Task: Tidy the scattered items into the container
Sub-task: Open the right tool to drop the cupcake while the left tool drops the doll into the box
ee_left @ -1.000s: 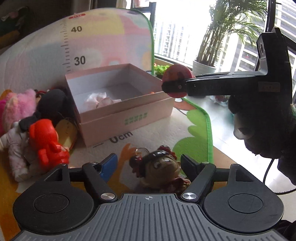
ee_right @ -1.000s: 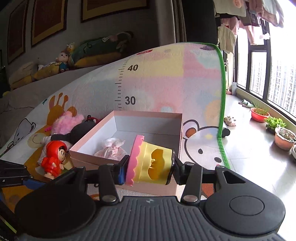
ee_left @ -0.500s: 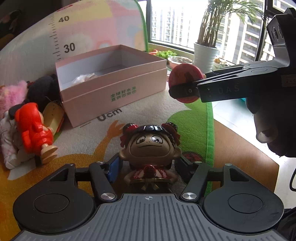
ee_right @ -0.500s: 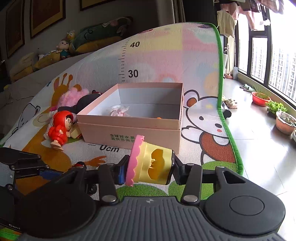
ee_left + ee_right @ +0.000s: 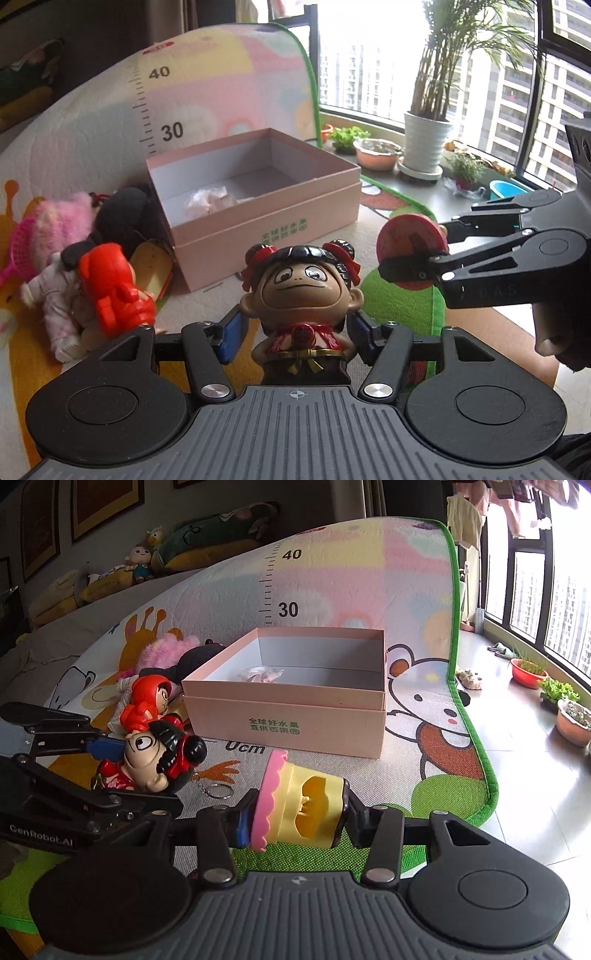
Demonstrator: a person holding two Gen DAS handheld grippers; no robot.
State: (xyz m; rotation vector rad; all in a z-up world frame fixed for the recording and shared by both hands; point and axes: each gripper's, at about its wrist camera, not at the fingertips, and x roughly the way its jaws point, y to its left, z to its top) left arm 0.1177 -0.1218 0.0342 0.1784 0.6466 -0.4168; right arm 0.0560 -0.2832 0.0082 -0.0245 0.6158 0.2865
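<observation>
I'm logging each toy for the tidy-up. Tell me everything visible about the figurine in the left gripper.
The figurine is a glossy, hard-looking big-headed doll: tan face, black hair with red buns, red outfit with gold trim. A keyring dangles from it. It sits clamped between the left gripper fingers, lifted off the play mat, short of the pink box.

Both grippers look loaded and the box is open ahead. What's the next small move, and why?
Probably carry the right gripper forward over the pink box and release there. It is shut on the yellow and pink toy, short of the box's near wall. The left gripper, shut on the figurine, can follow.
</observation>
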